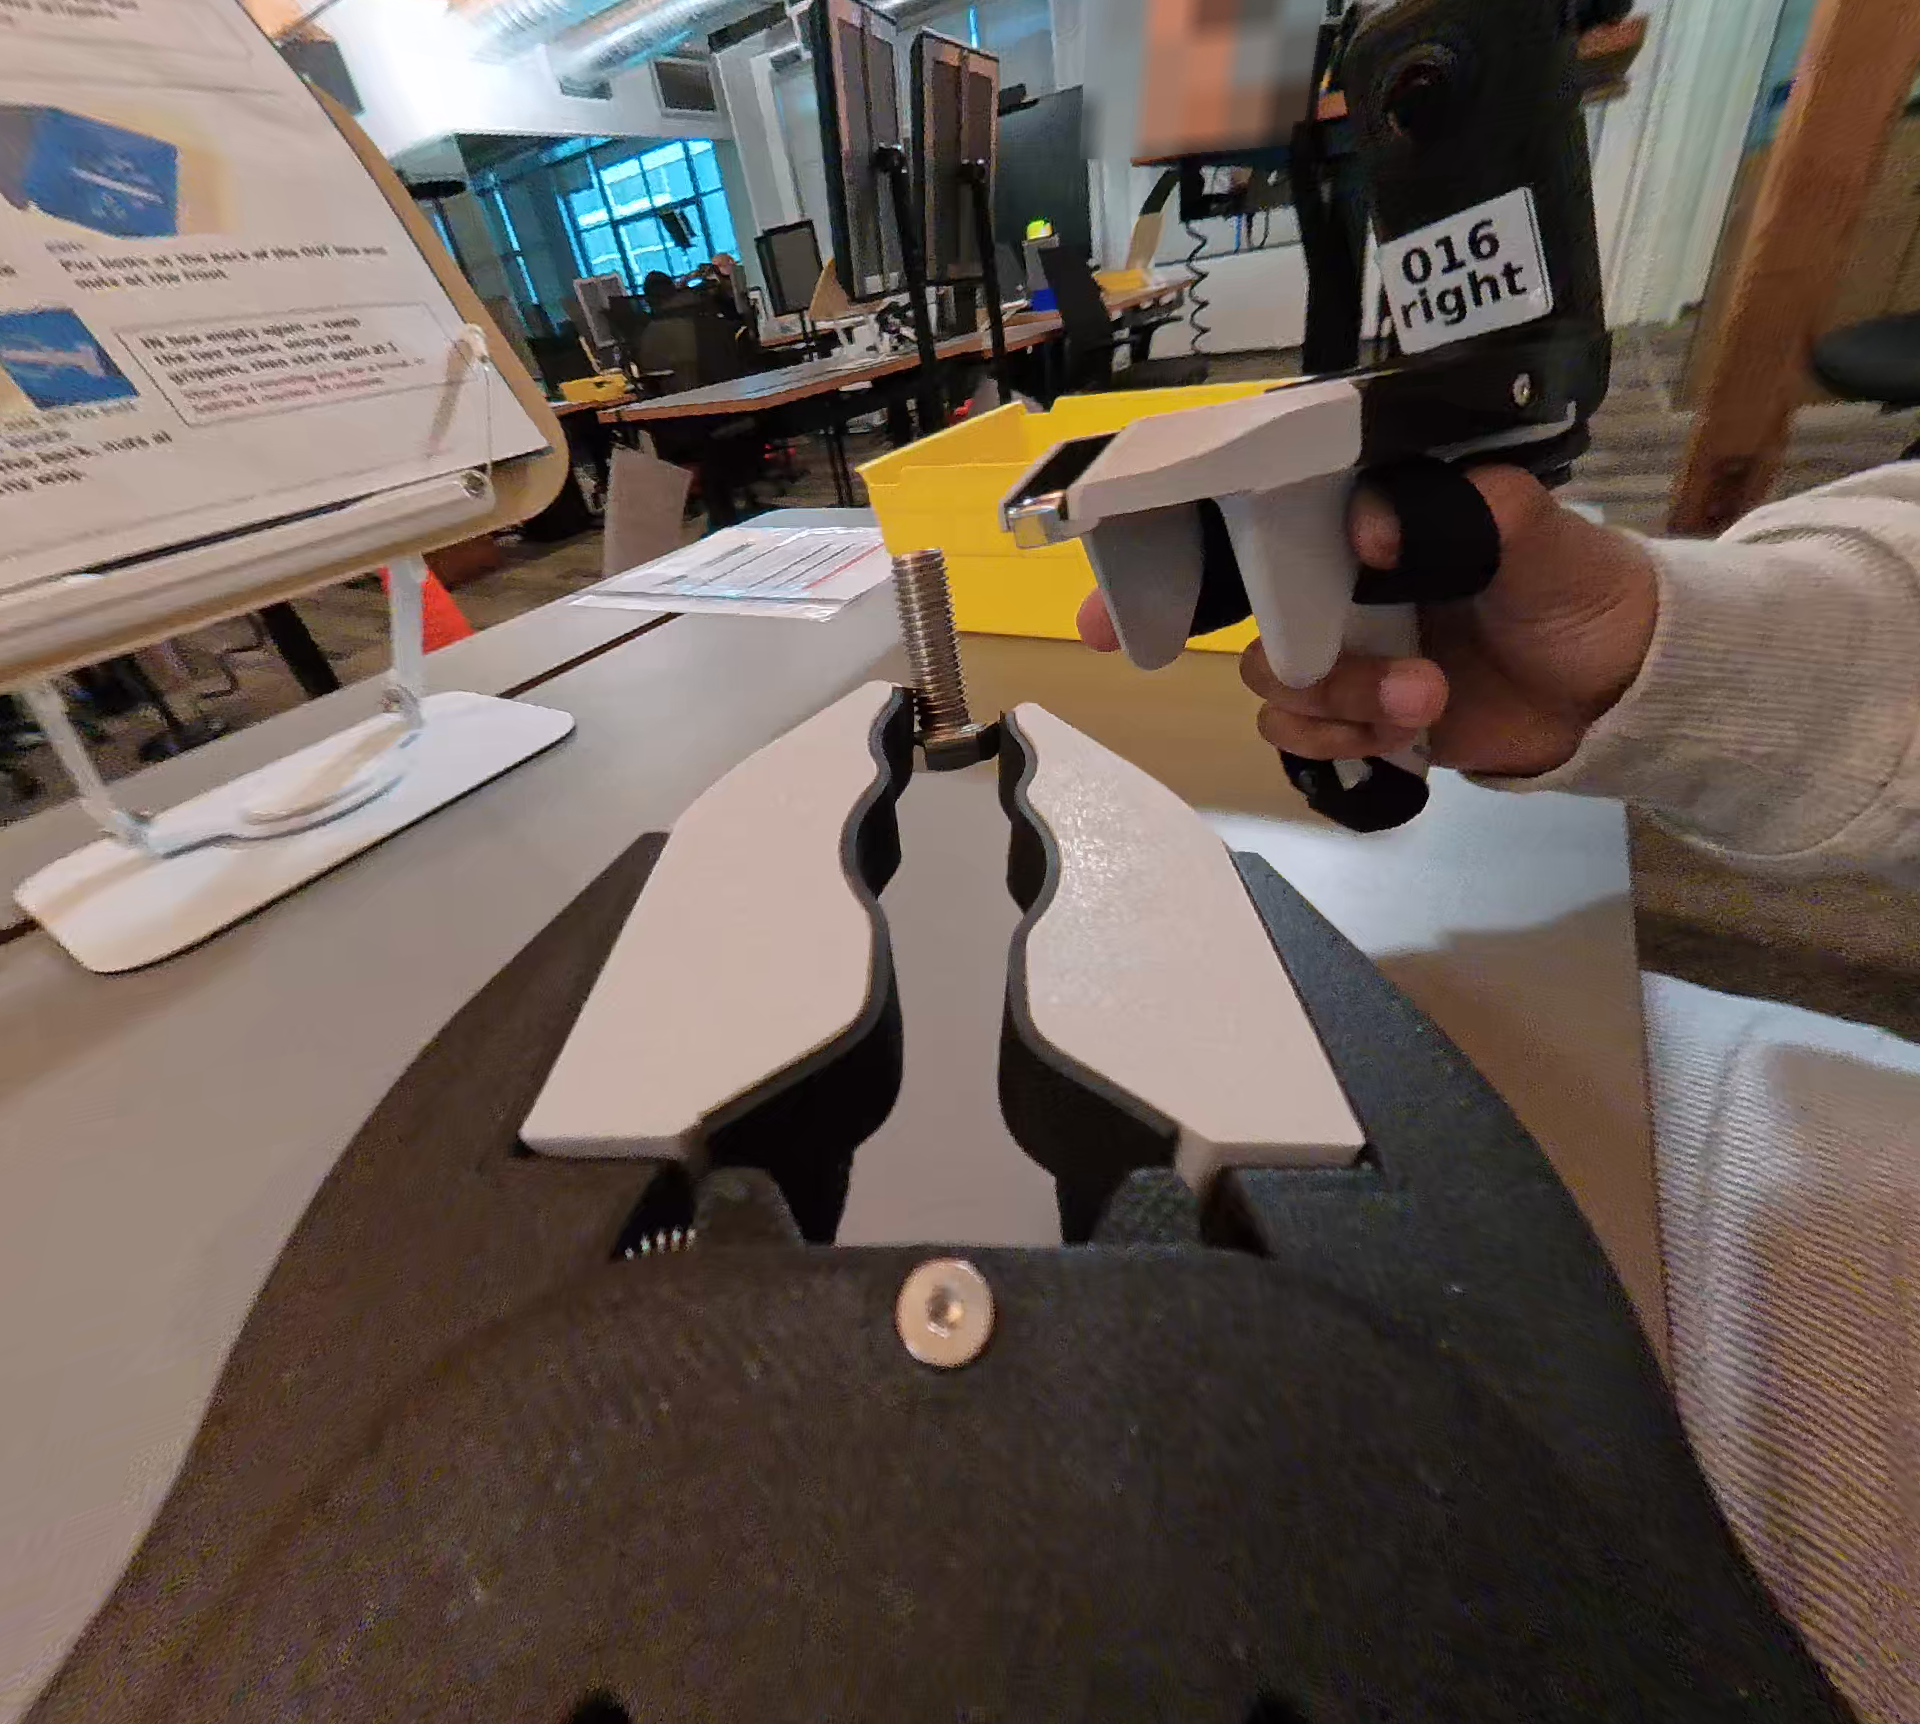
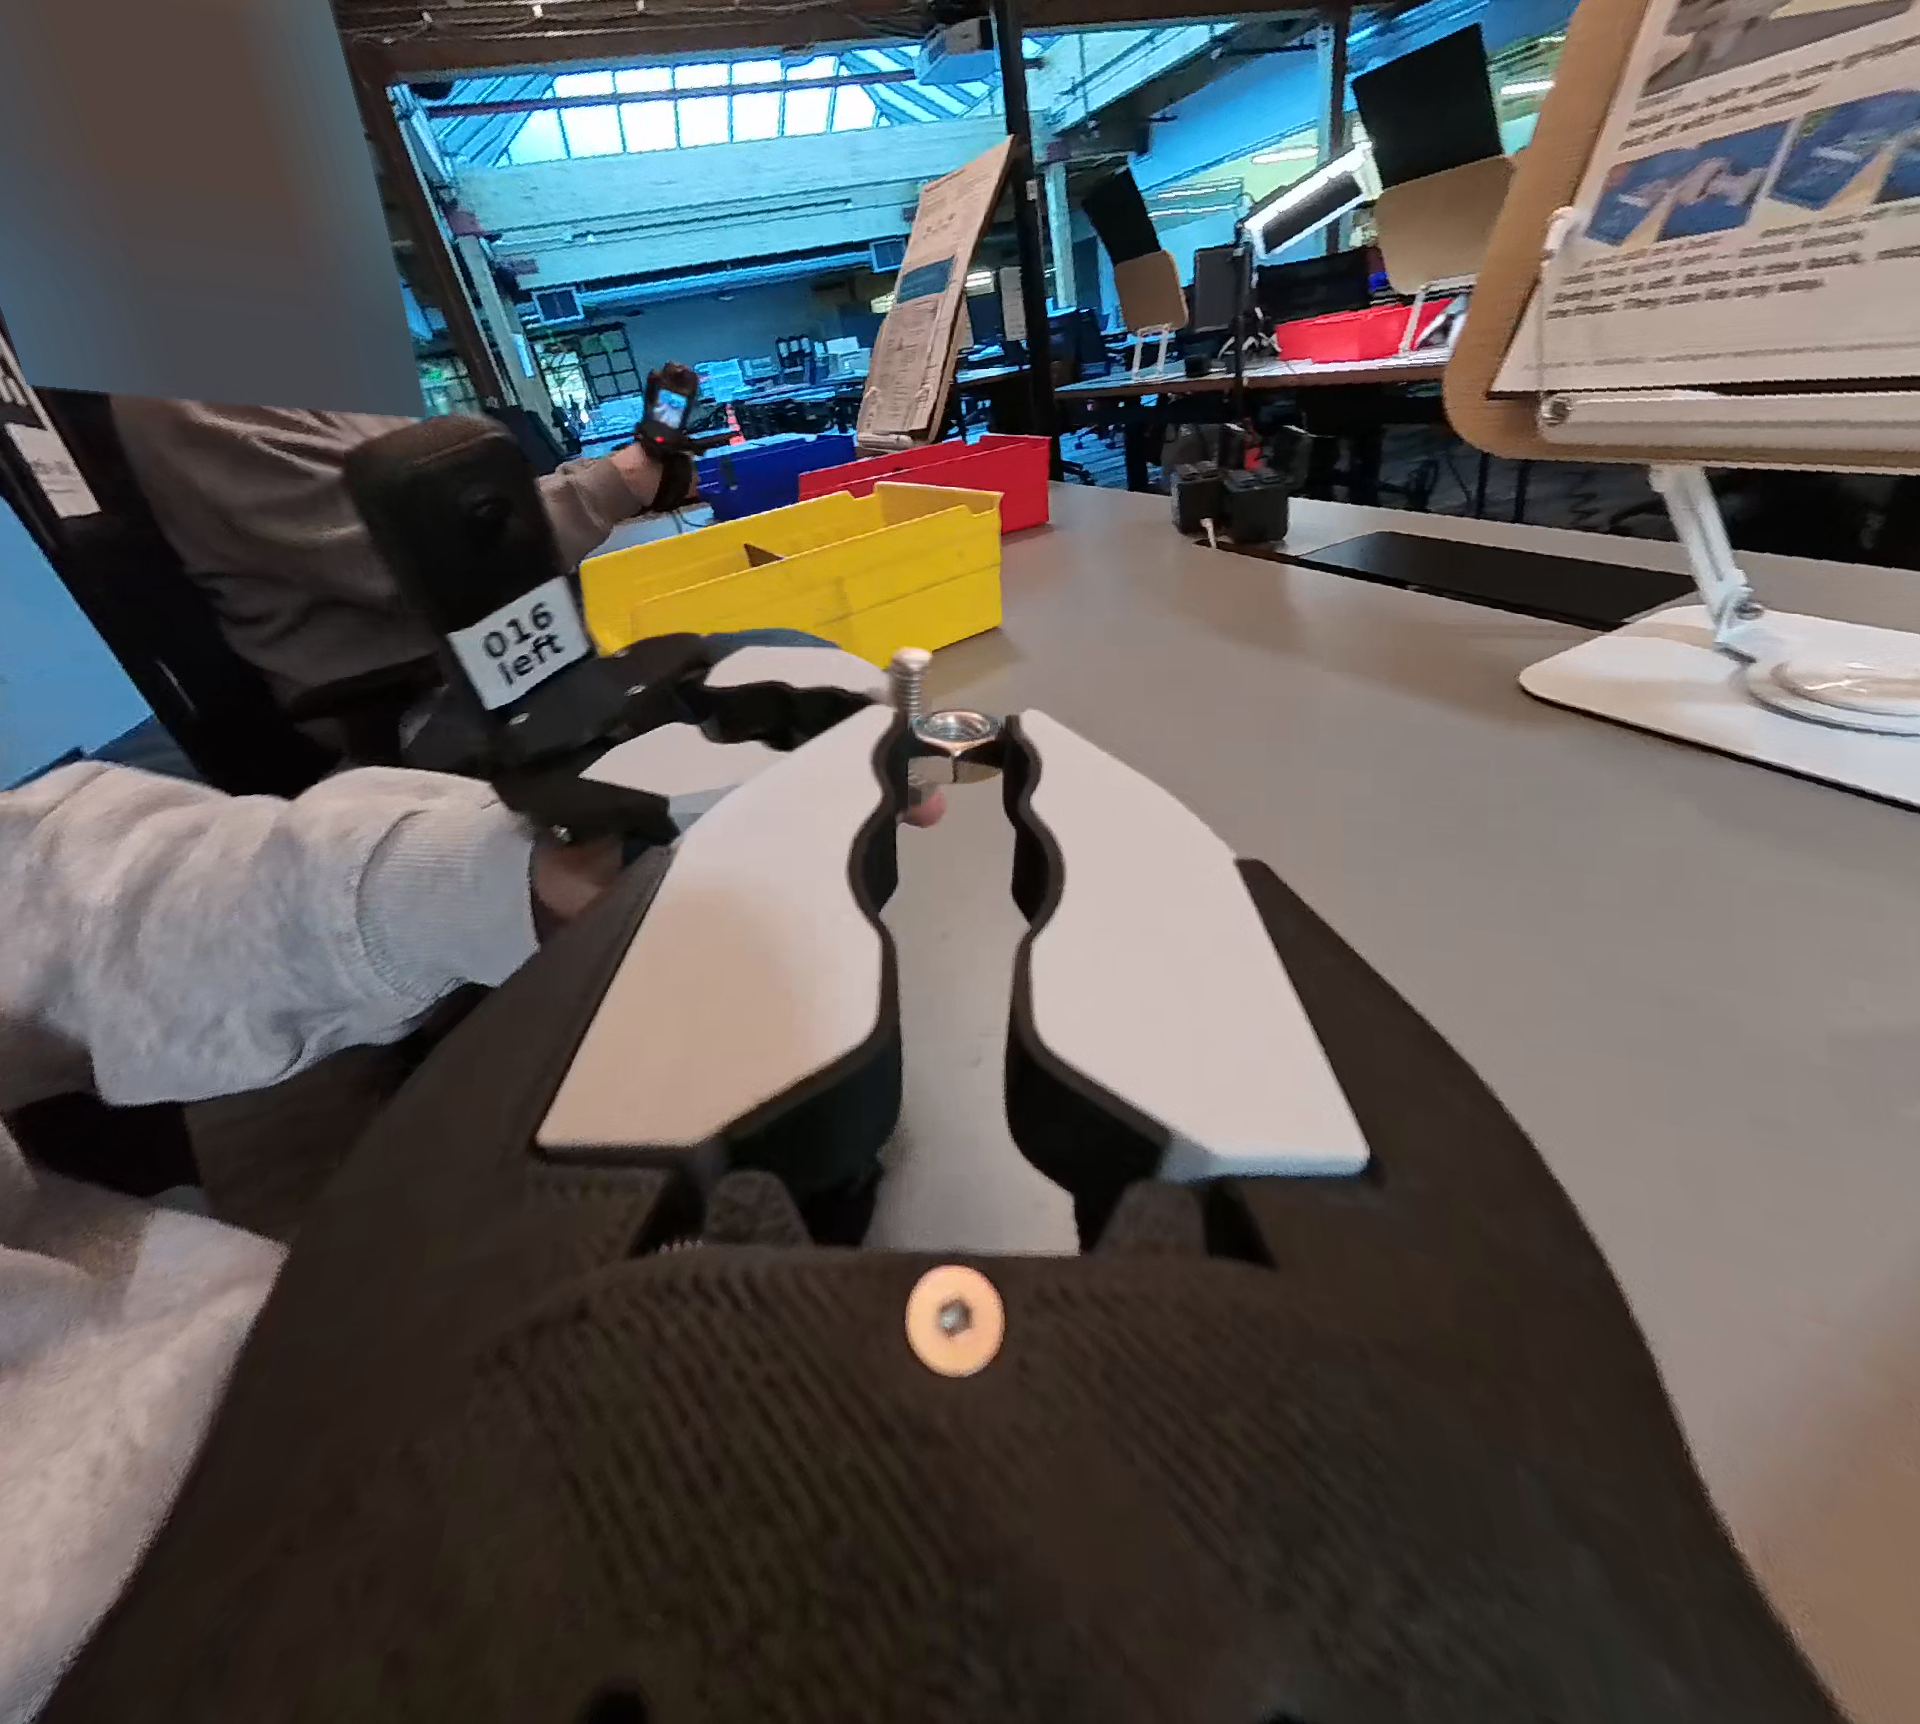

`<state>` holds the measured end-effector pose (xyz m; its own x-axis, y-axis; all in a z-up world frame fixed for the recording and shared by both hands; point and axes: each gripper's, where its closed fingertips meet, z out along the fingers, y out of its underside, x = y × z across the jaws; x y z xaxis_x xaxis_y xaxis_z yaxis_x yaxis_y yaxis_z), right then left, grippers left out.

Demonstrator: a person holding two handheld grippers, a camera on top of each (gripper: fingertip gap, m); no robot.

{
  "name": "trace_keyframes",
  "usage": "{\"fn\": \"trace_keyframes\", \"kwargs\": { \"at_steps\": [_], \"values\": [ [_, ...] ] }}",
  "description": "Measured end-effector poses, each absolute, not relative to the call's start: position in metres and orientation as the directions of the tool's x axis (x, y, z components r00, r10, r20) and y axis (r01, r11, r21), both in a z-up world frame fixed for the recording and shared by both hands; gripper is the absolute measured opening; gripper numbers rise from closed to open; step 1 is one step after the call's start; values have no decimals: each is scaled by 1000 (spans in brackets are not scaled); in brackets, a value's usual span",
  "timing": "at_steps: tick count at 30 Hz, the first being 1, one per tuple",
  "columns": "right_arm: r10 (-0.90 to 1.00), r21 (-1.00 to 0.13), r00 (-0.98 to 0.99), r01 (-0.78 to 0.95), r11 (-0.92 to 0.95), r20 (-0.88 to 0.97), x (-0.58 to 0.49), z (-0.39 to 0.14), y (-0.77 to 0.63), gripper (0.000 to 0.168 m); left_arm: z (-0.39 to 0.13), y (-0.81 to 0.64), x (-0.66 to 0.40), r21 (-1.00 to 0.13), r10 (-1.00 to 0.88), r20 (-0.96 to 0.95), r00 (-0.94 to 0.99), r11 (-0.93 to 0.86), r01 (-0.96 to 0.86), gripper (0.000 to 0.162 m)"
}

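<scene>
My left gripper [image 1: 954, 734] is shut on the hex head of a steel bolt [image 1: 933, 635], which stands upright with its threaded shank pointing up. My right gripper [image 2: 954, 744] is shut on a steel hex nut [image 2: 954, 744] lying flat between its fingertips. In the left wrist view the right gripper [image 1: 1039, 511] hangs just above and right of the bolt's tip, the nut [image 1: 1034, 521] in its tips. In the right wrist view the bolt [image 2: 906, 682] stands just left of the nut, with the left gripper [image 2: 790, 698] below it.
A grey table [image 2: 1351, 791] lies under both grippers. A yellow bin [image 2: 821, 568] sits beyond them; it also shows in the left wrist view [image 1: 956, 490]. Red [image 2: 956, 469] and blue [image 2: 769, 464] bins stand behind. A document stand with a white base [image 1: 291, 822] is at left. Left tips to right tips: about 4 cm.
</scene>
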<state>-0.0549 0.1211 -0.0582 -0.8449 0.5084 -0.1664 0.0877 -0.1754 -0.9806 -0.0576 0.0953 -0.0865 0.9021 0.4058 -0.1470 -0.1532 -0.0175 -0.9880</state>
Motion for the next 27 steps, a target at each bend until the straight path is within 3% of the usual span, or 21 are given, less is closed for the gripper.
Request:
{"fn": "trace_keyframes", "kwargs": {
  "at_steps": [15, 27],
  "values": [
    [480, -961, -845, 131, -243, -236, -47, -56, 128, 17, -94, 123, -39, -997, 242, -52, 969, 37, -63, 16],
    [500, -971, -846, 78, -227, -185, -38, -51, 131, 17, -92, 135, -32, -996, 186, 40, 982, 82, 25, 15]
  ]
}}
